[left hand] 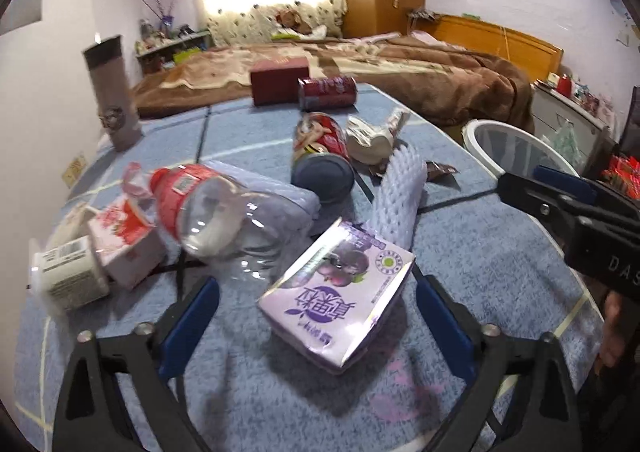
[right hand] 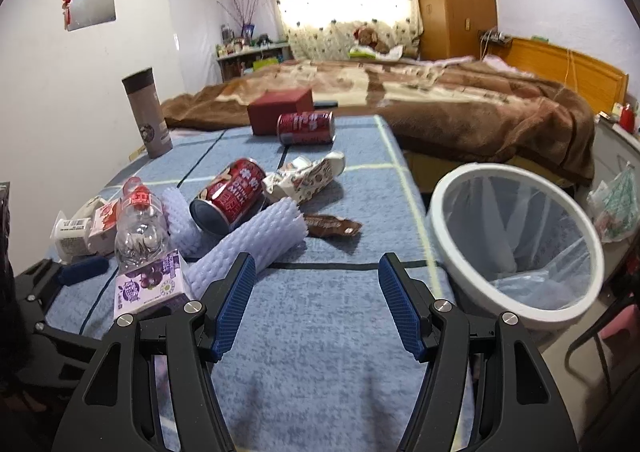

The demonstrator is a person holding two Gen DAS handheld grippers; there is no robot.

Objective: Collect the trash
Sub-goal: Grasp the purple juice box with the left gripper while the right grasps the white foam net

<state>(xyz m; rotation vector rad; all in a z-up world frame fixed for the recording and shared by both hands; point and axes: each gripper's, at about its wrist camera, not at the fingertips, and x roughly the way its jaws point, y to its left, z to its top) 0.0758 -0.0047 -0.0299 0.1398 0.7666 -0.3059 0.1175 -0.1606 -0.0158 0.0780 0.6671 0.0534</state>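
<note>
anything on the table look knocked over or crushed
Yes. Both red cans lie on their sides: one by the red box, one mid-table. The clear bottle is tipped over too, and the patterned carton looks crumpled. Only the brown tumbler stands upright.

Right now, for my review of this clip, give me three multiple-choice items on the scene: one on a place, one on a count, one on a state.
1. Where is the white bin?
A. on the bed
B. beside the table's right edge
C. under the curtain

2. How many red cans lie on the table?
A. one
B. two
C. four

3. How does the purple carton stand to the left gripper?
A. clamped by the pads
B. lying between open jaws
C. lifted off the table

Key: B, the bin stands off the table's right edge in the right wrist view. B, a near can and a far can. B, gaps show between carton and both pads.
</note>
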